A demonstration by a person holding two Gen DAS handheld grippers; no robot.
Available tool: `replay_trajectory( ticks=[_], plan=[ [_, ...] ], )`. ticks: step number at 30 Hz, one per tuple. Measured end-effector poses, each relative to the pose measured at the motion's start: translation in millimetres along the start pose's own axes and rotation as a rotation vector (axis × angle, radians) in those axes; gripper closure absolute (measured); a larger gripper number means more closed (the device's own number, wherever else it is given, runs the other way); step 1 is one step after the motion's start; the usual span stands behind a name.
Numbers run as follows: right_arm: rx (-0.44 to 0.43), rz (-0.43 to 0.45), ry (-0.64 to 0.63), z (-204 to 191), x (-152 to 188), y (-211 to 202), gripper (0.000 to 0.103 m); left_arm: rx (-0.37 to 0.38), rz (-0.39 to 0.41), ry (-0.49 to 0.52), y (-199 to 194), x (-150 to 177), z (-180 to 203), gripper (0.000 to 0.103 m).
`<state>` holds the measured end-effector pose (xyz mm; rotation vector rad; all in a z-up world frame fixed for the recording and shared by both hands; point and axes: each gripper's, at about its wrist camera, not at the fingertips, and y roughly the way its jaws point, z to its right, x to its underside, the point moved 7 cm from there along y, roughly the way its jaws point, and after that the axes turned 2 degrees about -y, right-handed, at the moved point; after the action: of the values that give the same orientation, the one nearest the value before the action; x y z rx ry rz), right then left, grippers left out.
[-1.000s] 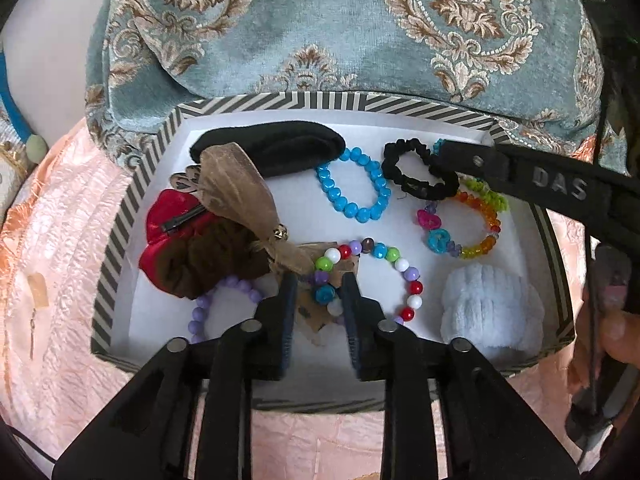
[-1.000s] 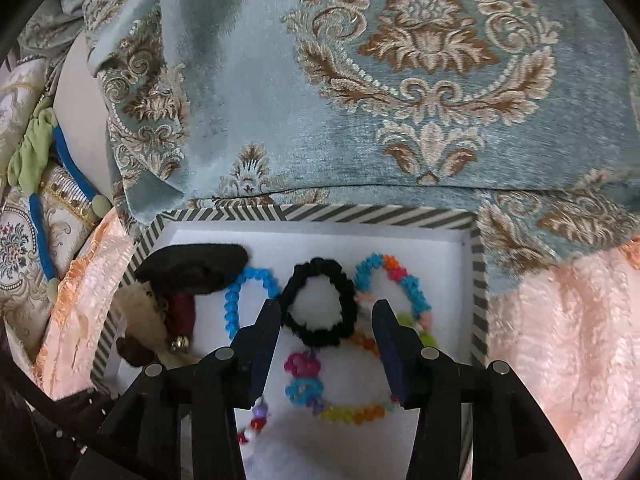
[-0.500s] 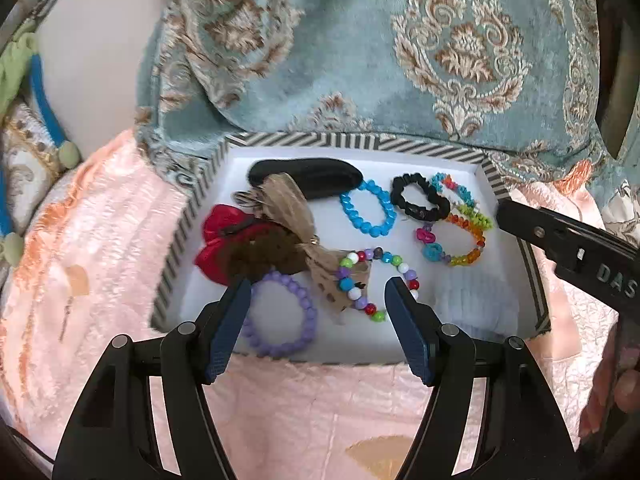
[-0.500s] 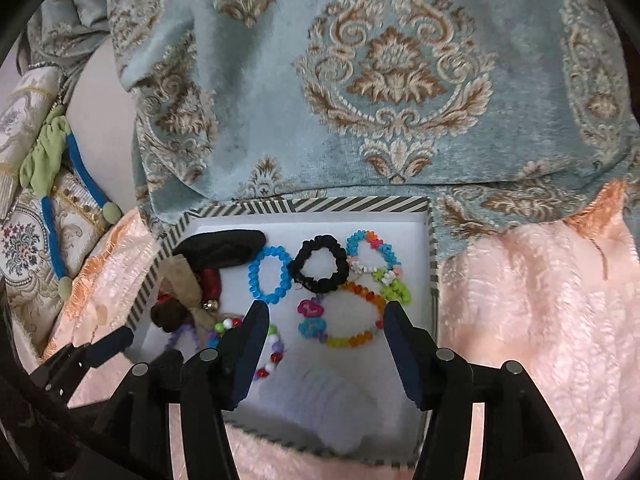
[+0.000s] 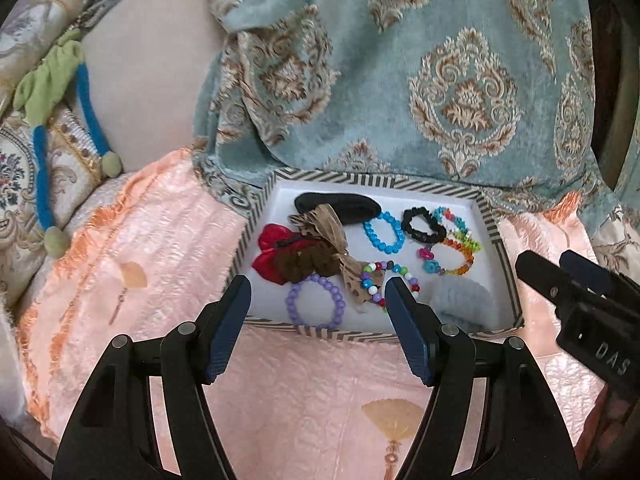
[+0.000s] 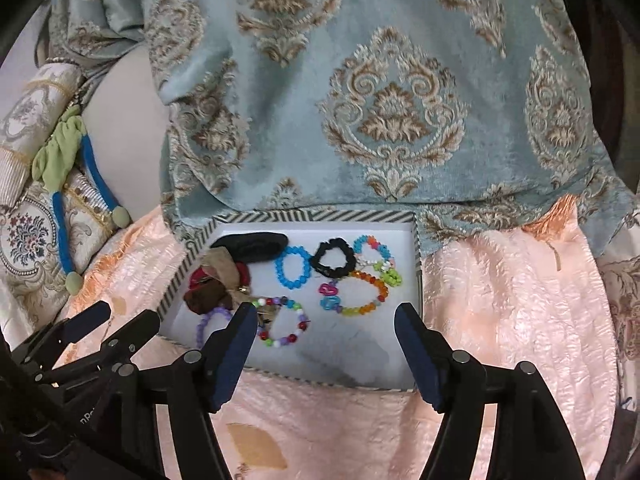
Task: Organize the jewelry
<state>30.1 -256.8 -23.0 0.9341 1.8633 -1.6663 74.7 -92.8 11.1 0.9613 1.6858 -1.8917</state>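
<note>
Holding both tools wide open and empty above the near edge of the tray, we judge the sorting nearly finished.
Left tool (image 5: pixel 318 296) and right tool (image 6: pixel 325 322) grip nothing; bracelets (image 6: pixel 292 267) and hair ties lie inside the striped tray (image 6: pixel 418 264) on the pink bedspread (image 6: pixel 512 300), nothing loose outside it.

A peach satin bedspread (image 5: pixel 132 248) with fan motifs is being shown spread across the foreground. A teal damask cushion (image 5: pixel 440 80) is being seen lying behind it, overlapping its far edge. At the left, an embroidered floral pillow (image 6: pixel 28 240) is being draped by a blue cord (image 5: pixel 40 168) with green fabric (image 5: pixel 48 76).
</note>
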Motion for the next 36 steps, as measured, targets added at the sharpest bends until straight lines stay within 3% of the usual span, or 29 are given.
replay_trajectory(
  ticks=[15,20,36],
  plan=[
    [0.030,0.041,-0.023,-24,6,-43,0.033,-0.032,0.071,-0.055,-54,0,-25,0.033],
    [0.047,0.060,-0.046,-31,5,-55,0.027,-0.040,0.082,-0.057,-64,1,-28,0.033],
    [0.038,0.062,-0.064,-39,7,-63,0.026,-0.058,0.108,-0.052,-81,1,-33,0.033]
  ],
)
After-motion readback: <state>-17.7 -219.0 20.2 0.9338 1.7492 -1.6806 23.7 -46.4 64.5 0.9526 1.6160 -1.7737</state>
